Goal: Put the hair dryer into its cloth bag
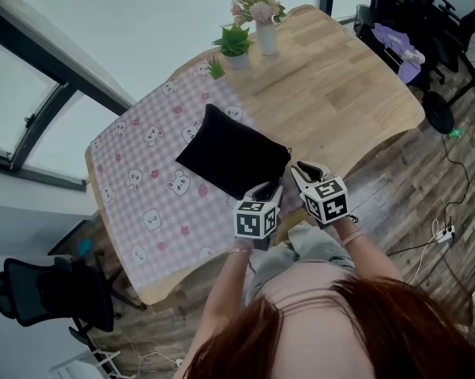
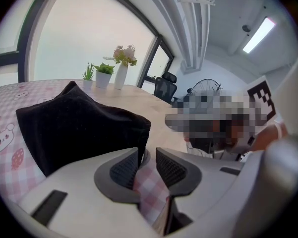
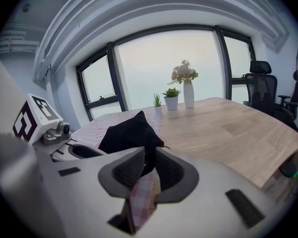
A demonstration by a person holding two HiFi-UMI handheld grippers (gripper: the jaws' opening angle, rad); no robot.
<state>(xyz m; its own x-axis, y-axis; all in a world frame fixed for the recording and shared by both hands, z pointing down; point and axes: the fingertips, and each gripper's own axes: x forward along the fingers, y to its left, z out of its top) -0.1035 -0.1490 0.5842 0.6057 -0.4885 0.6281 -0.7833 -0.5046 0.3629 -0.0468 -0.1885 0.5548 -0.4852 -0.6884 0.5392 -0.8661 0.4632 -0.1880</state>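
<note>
The black cloth bag (image 1: 229,160) lies on the pink checked tablecloth (image 1: 142,188), its near edge toward me. No hair dryer shows in any view. My left gripper (image 1: 273,191) is at the bag's near corner. In the left gripper view its jaws (image 2: 147,165) stand apart, the bag (image 2: 74,128) hem brushes the left pad, and checked cloth shows through the gap. My right gripper (image 1: 300,170) sits just to the right, at the same edge. There the bag (image 3: 129,133) rises to a peak and a fold of it is pinched in the right gripper (image 3: 149,167).
A wooden table (image 1: 340,93) carries a white vase of flowers (image 1: 265,26) and two small potted plants (image 1: 235,46) at its far end. Office chairs stand at the left (image 1: 47,290) and far right (image 1: 411,6). The table's near edge is just below both grippers.
</note>
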